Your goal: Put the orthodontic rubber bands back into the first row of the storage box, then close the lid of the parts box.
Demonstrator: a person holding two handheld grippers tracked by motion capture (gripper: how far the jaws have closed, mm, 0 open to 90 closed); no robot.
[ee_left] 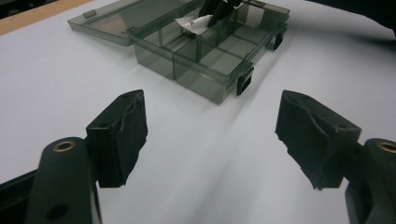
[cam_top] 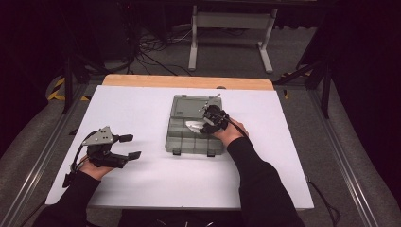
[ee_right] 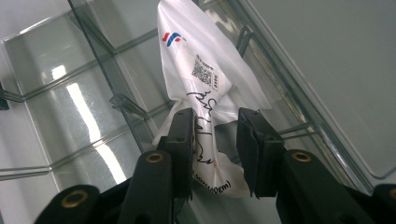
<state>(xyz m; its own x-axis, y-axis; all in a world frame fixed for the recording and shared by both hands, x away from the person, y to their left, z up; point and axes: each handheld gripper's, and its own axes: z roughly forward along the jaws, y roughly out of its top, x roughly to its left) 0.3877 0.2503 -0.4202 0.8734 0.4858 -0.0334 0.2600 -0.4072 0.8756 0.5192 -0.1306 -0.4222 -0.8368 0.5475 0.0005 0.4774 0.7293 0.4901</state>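
Jaws of right gripper point(ee_right: 215, 149) parted, white packet point(ee_right: 205, 88) loose between them, inside compartment box point(cam_top: 182, 142); left gripper point(ee_left: 210, 135) released.

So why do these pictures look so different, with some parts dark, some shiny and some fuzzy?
High view: the white table is brightly lit, the room behind is nearly black. Left gripper view: the jaws look soft and cast faint shadows. Right gripper view: glare streaks the clear organiser box, while the plastic bag has sharp print.
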